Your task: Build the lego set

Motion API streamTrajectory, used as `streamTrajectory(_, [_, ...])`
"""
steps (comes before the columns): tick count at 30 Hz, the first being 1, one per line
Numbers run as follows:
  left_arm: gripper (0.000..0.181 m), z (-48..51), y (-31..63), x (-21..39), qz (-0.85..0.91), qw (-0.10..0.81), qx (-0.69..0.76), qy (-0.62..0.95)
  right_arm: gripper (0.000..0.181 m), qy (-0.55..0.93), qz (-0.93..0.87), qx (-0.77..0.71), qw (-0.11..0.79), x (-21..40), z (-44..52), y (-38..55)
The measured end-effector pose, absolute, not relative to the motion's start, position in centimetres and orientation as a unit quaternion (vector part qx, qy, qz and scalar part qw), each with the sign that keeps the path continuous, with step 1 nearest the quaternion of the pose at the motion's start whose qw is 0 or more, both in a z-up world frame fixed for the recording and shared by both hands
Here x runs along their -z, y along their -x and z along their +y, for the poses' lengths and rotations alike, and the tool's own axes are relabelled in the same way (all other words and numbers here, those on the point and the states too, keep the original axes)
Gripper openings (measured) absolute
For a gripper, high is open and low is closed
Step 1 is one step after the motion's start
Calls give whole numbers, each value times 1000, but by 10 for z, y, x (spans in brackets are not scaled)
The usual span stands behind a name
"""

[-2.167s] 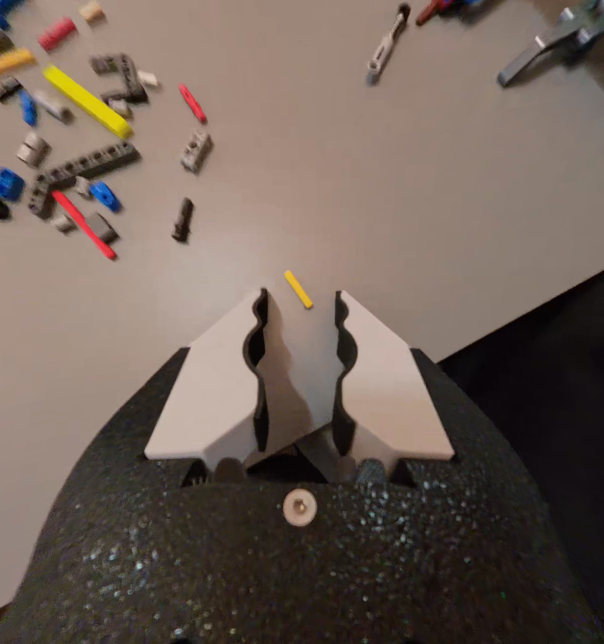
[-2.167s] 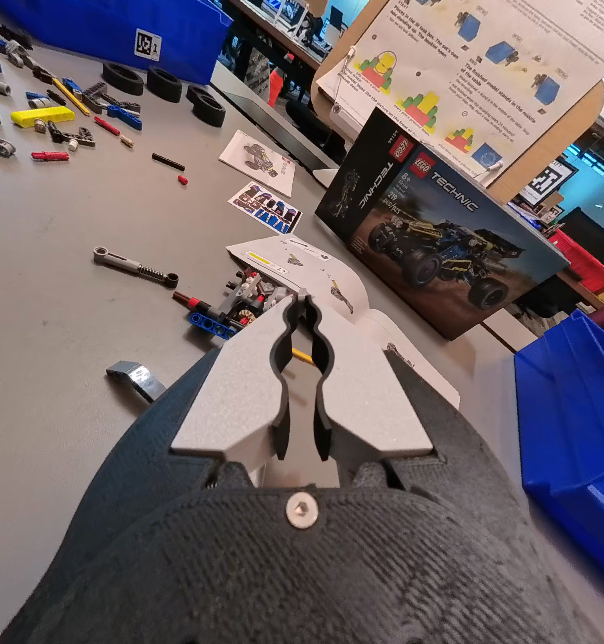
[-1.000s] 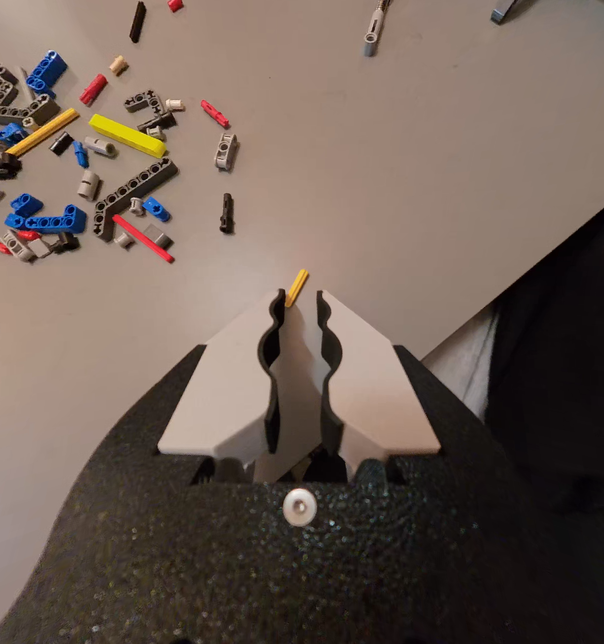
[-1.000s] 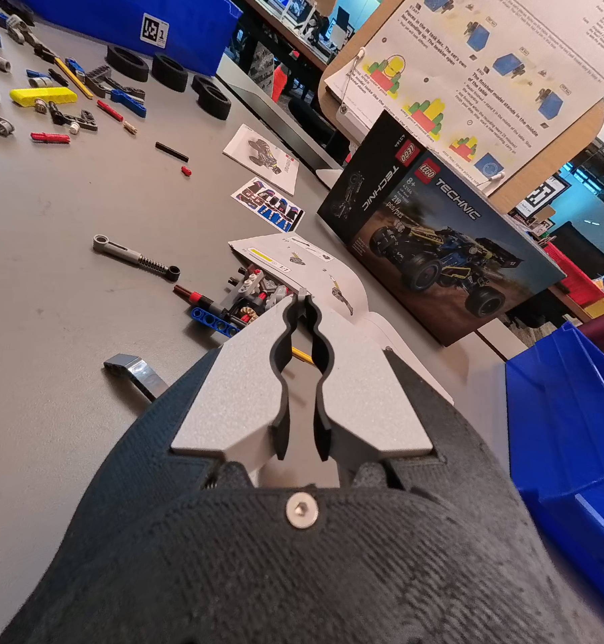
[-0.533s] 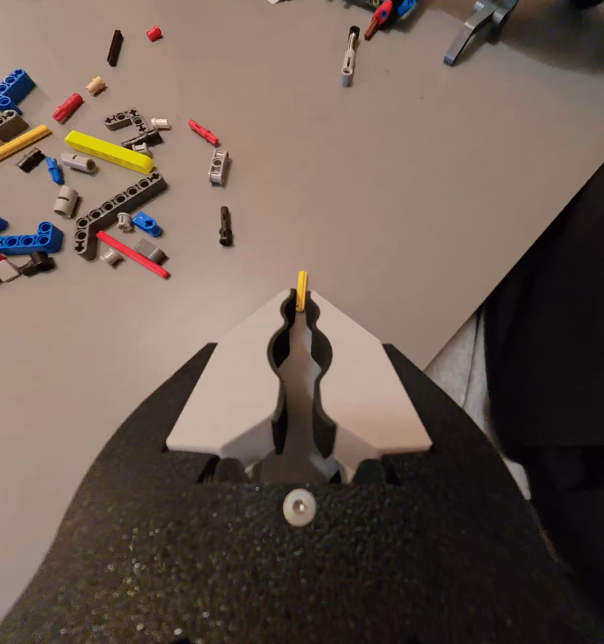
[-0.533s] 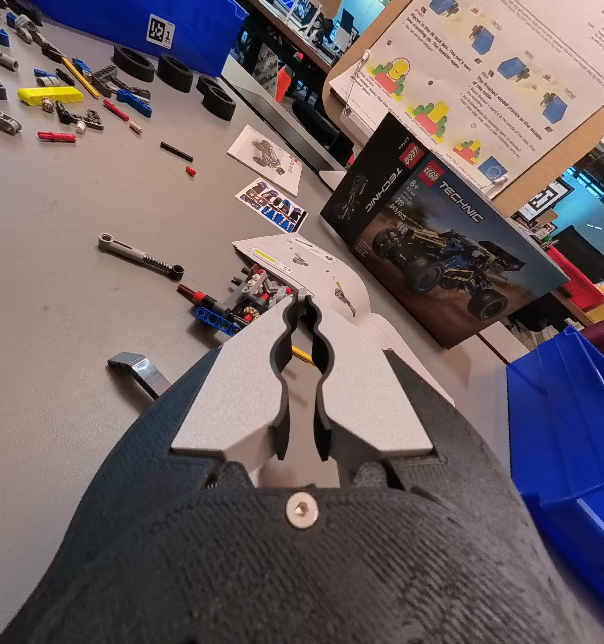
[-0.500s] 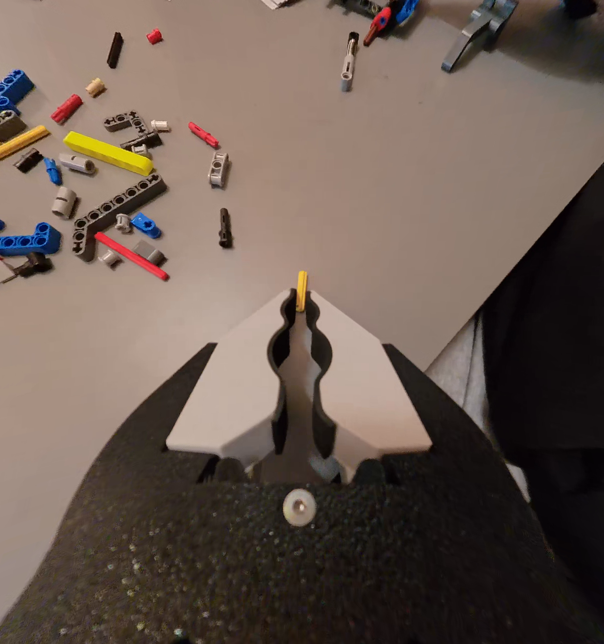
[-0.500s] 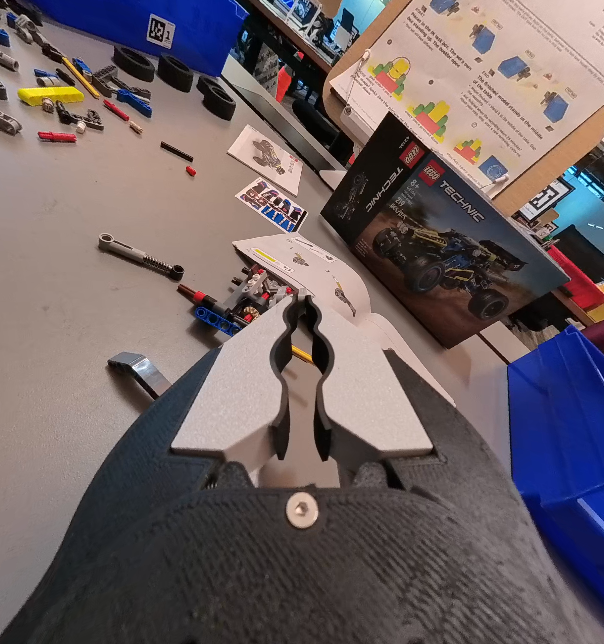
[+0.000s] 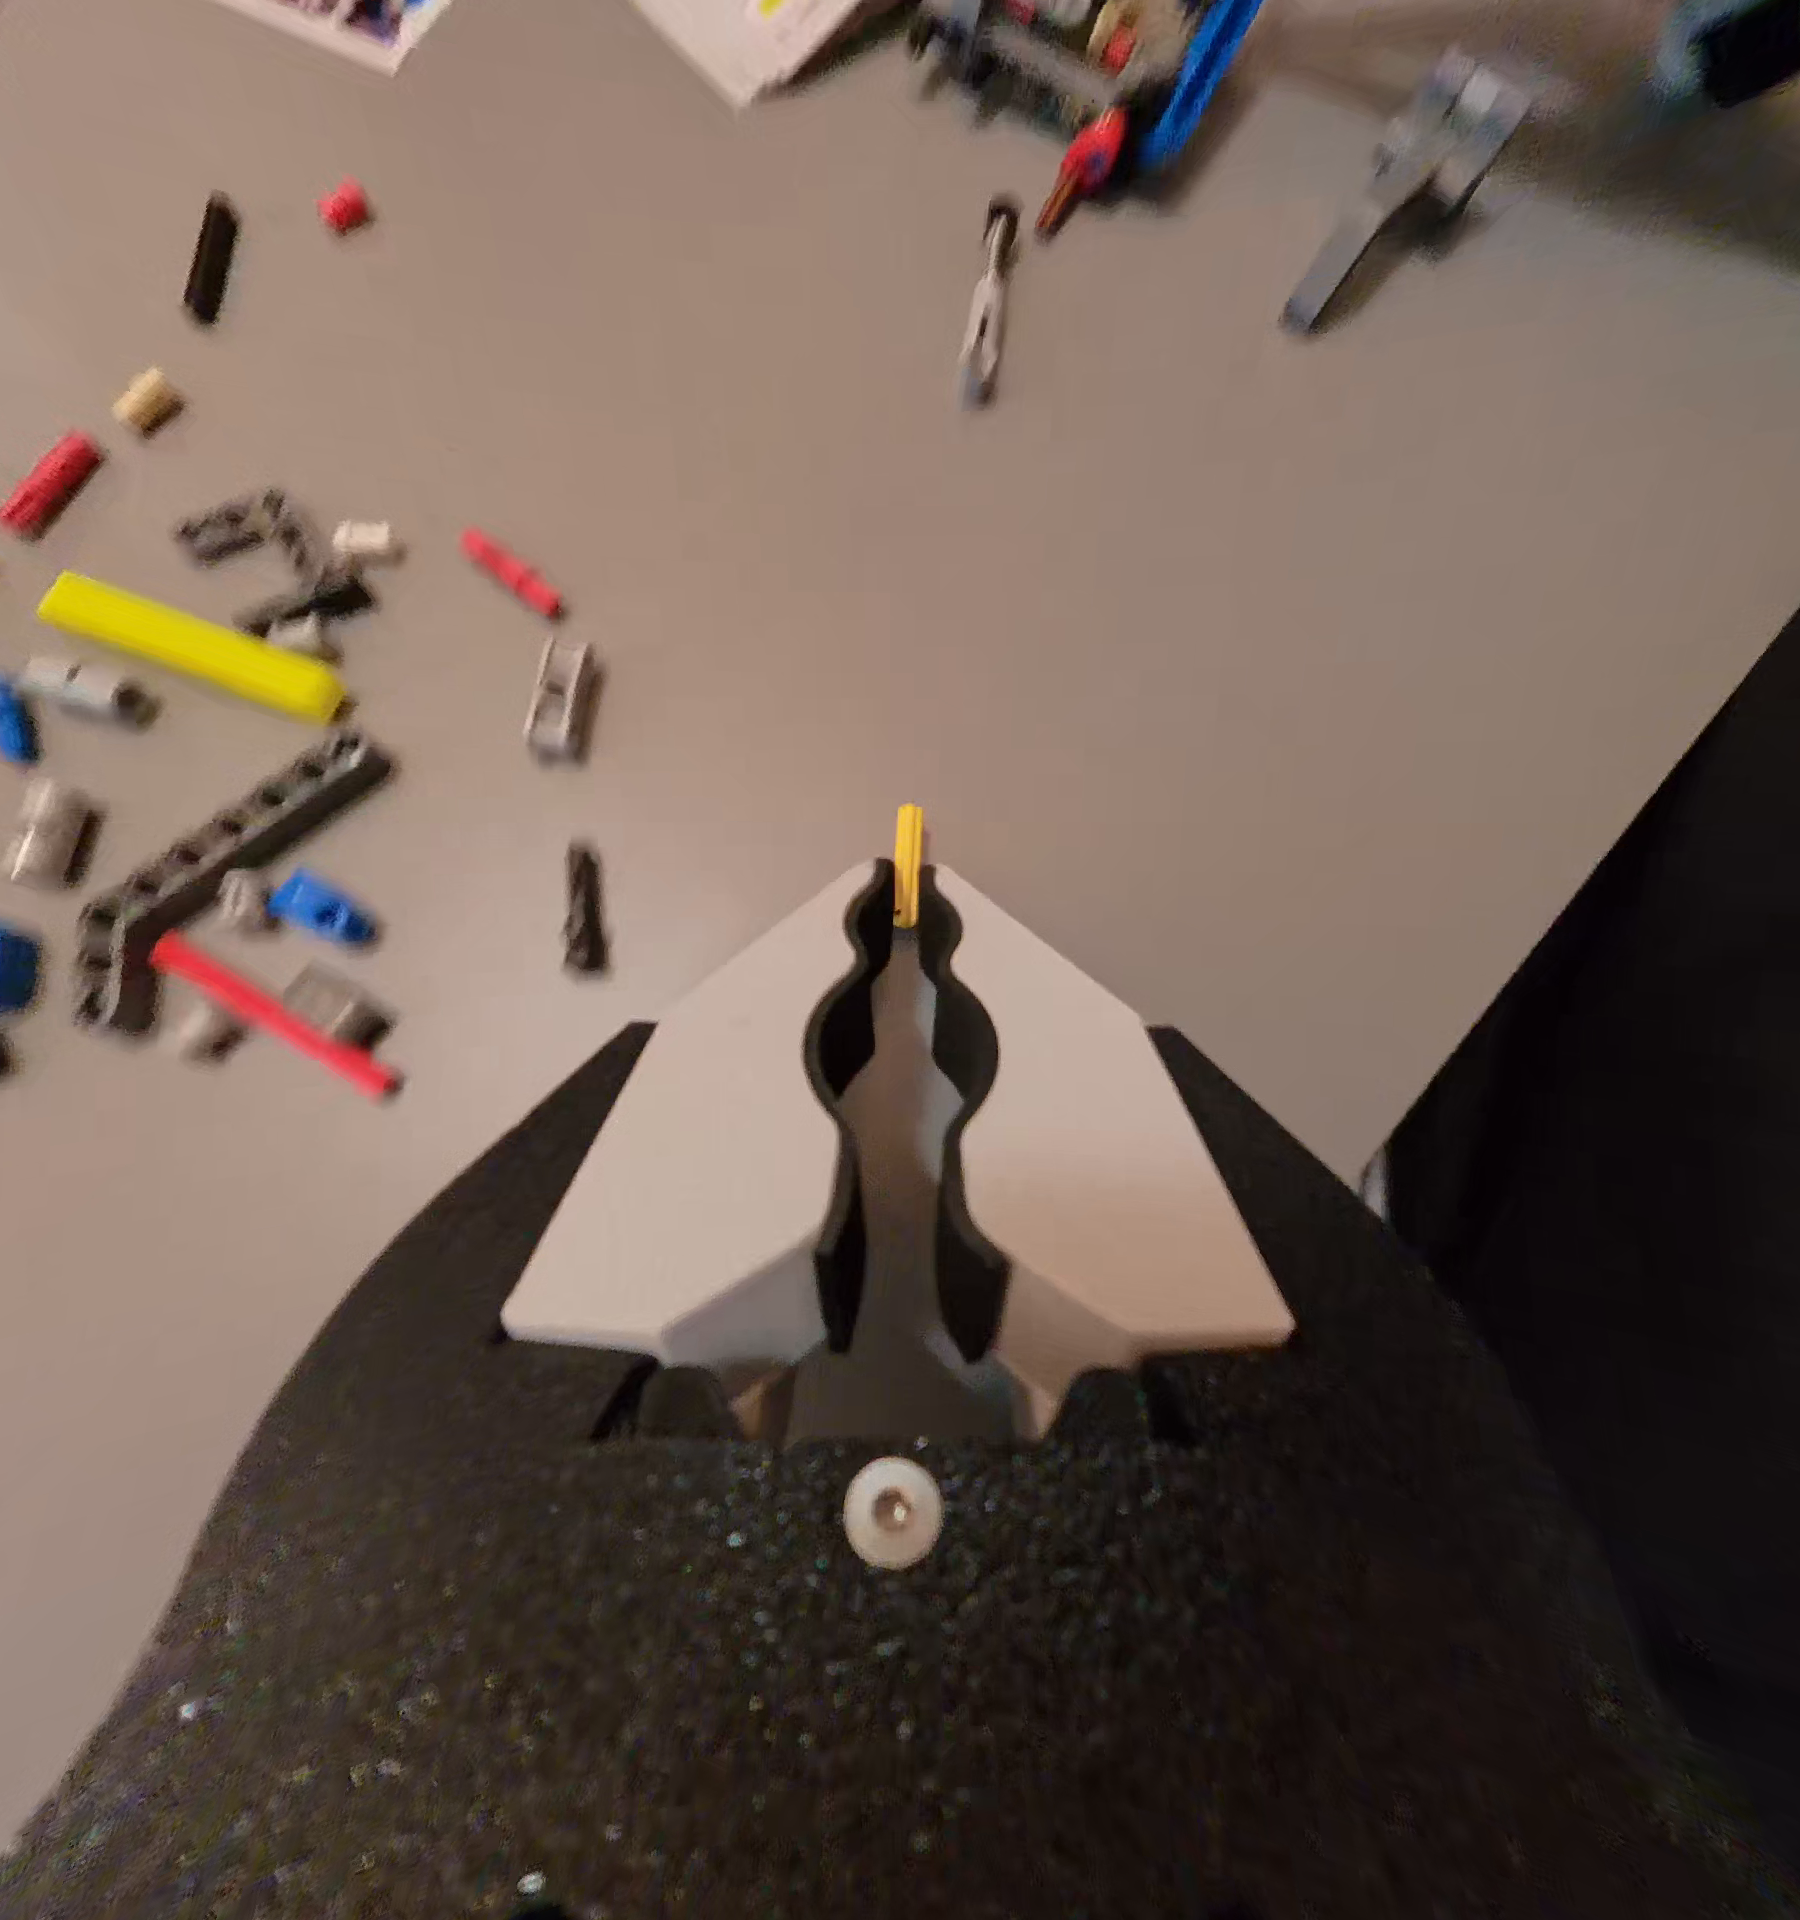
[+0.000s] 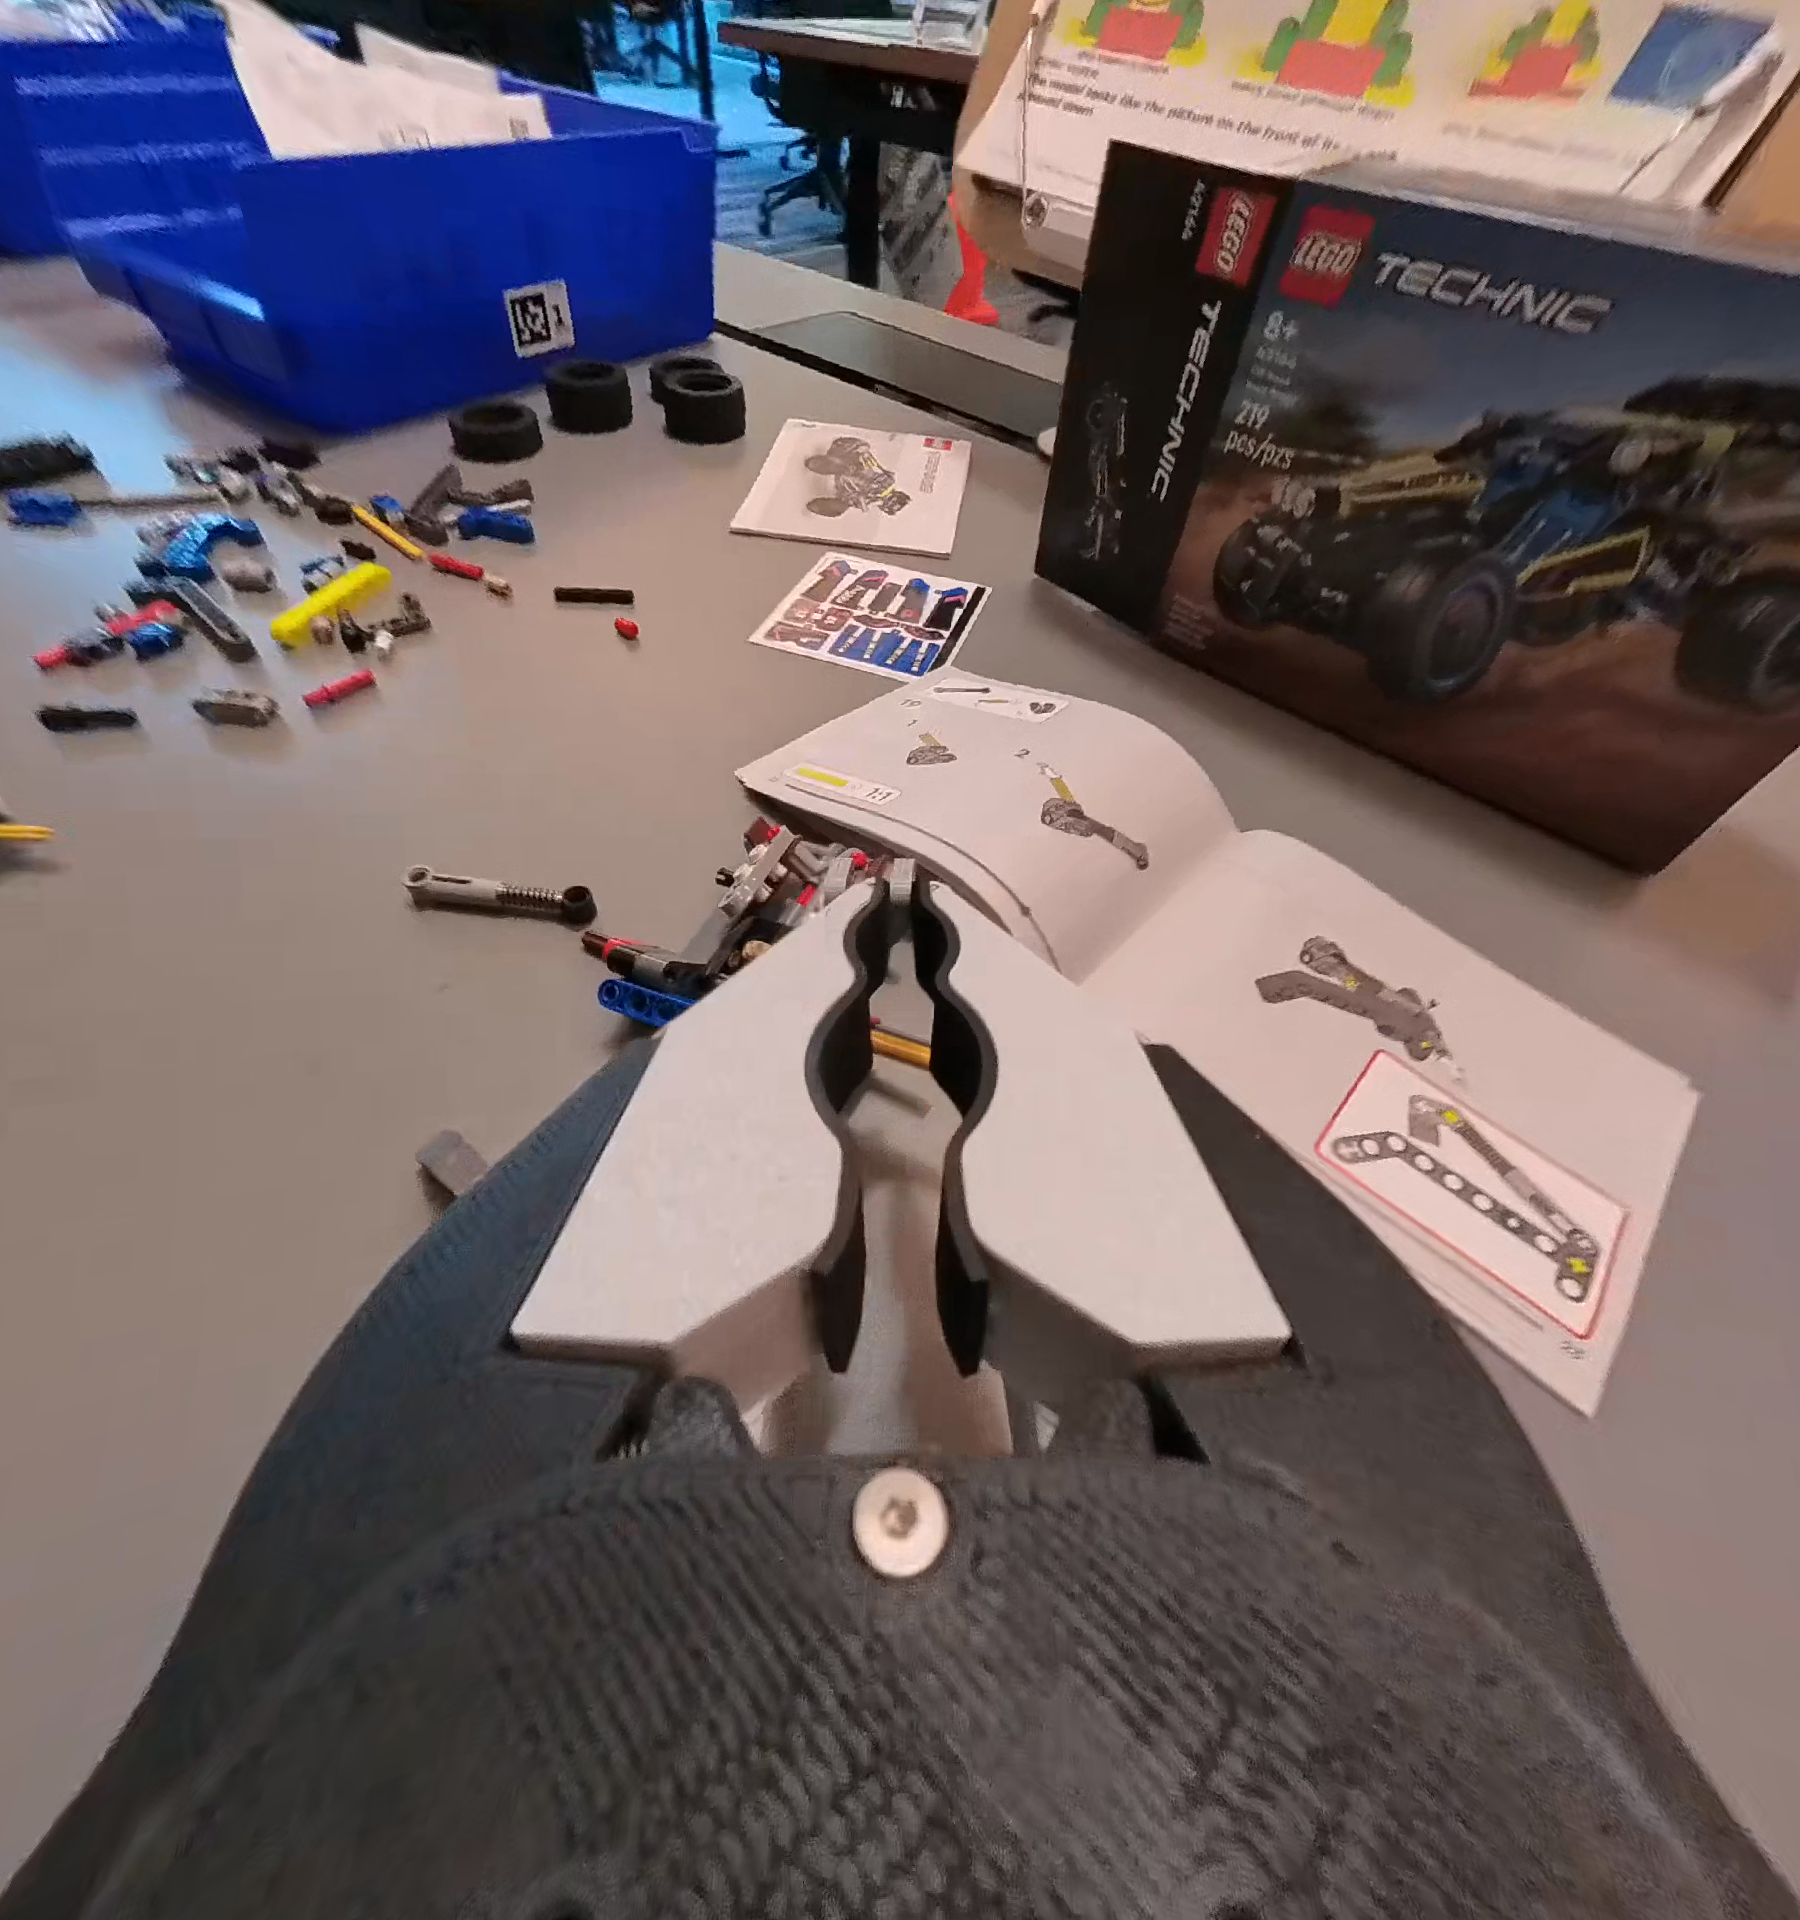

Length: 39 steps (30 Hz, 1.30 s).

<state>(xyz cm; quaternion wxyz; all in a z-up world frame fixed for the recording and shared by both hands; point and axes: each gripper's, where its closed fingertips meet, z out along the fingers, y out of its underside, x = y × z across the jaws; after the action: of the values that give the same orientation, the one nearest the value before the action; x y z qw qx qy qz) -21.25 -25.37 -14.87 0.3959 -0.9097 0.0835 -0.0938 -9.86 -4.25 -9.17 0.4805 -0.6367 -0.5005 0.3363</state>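
Left gripper (image 9: 906, 883) pinches a thin yellow plastic axle (image 9: 907, 854) above the grey table (image 9: 1187, 623); right gripper (image 10: 898, 896) clamps a small grey plastic piece (image 10: 902, 879) of the partly built model (image 10: 761, 914).

manual (image 10: 1239, 935) on table (image 10: 252, 1039) | box (image 10: 1498, 468) behind | loose parts (image 10: 252, 603) left

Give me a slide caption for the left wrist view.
Left gripper shut on a small yellow axle, held above the grey table beside scattered Lego pieces.
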Motion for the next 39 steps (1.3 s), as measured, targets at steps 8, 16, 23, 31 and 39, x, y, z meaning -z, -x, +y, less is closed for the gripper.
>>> streamTrajectory(8, [2, -152, 172, 93, 76, 495, 180, 847, 2, 633, -484, -383, 466, 86, -43, 96])
streamTrajectory(16, [2, -104, 137, 77, 78, 496, 256, 826, 2, 600, -507, -369, 497, 80, -51, 98])
streamTrajectory(23, [2, -92, 125, 88, 67, 465, 281, 837, 1, 547, -537, -345, 542, 73, -57, 105])
streamTrajectory(31, [2, -85, 118, 89, 75, 443, 285, 847, 1, 547, -548, -366, 516, 76, -59, 108])
streamTrajectory(39, [2, -81, 104, 83, 78, 441, 310, 839, 1, 539, -544, -368, 527, 72, -60, 107])
